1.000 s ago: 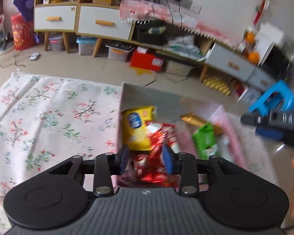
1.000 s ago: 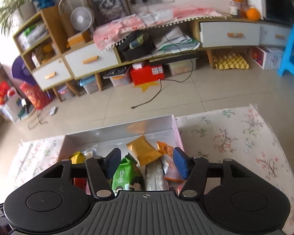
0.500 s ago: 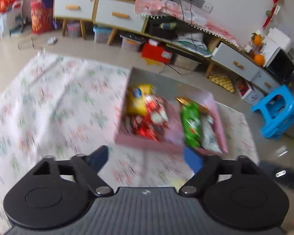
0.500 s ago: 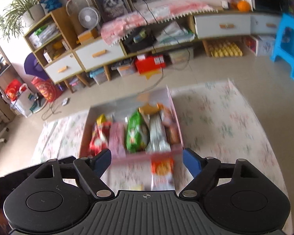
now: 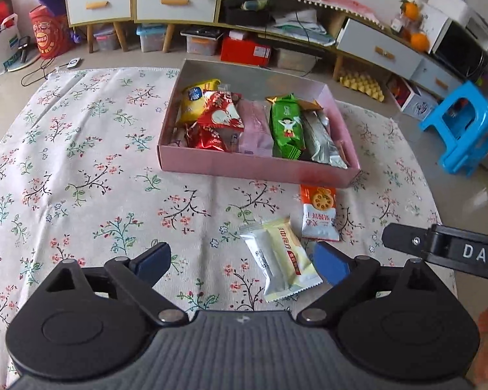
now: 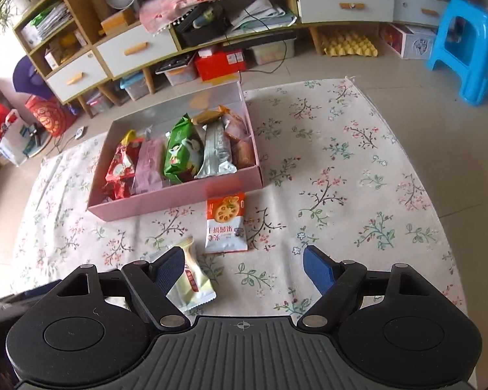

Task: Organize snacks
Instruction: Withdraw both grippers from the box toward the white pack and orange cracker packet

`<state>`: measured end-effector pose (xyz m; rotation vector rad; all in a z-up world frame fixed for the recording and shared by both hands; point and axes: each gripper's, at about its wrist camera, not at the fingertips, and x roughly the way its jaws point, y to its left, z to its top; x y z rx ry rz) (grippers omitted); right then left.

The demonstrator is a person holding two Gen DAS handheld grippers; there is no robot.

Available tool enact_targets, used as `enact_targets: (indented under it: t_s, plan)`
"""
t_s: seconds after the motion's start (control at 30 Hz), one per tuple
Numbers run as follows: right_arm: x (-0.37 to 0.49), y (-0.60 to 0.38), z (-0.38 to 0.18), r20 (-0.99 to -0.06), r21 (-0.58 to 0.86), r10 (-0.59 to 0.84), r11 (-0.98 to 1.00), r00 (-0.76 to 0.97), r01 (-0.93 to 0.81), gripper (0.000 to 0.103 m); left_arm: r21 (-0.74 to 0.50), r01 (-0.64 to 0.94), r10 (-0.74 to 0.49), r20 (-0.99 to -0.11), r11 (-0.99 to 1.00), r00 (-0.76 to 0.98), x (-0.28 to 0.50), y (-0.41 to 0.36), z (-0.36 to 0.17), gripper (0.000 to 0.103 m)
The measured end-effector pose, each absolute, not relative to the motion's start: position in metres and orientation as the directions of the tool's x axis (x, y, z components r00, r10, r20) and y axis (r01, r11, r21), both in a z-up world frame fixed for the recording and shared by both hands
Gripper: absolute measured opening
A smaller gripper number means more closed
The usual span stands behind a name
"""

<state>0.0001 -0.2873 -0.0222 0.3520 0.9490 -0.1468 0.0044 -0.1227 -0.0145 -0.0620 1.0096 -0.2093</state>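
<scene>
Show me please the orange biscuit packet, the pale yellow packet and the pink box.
orange biscuit packet (image 6: 226,224), right wrist view, middle of its front.
pale yellow packet (image 5: 284,256), left wrist view, middle of the wrapper.
pink box (image 5: 244,165), left wrist view, near outer wall.

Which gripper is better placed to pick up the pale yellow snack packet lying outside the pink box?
Left, probably. The pale yellow snack packet lies just ahead of the open left gripper, near its right finger. In the right wrist view it sits beside the left finger, off-centre of the open right gripper.
</scene>
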Motion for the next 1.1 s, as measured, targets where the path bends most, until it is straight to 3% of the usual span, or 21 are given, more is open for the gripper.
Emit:
enact_targets:
  t_s: [1.1]
  plan:
    - [0.000,-0.289,-0.019,-0.809,0.192,-0.001,0.945,0.588,0.266,0.082,-0.137,0.178,-0.208,-0.850,0.974,0.484,0.001,-0.139,-0.027,0.093]
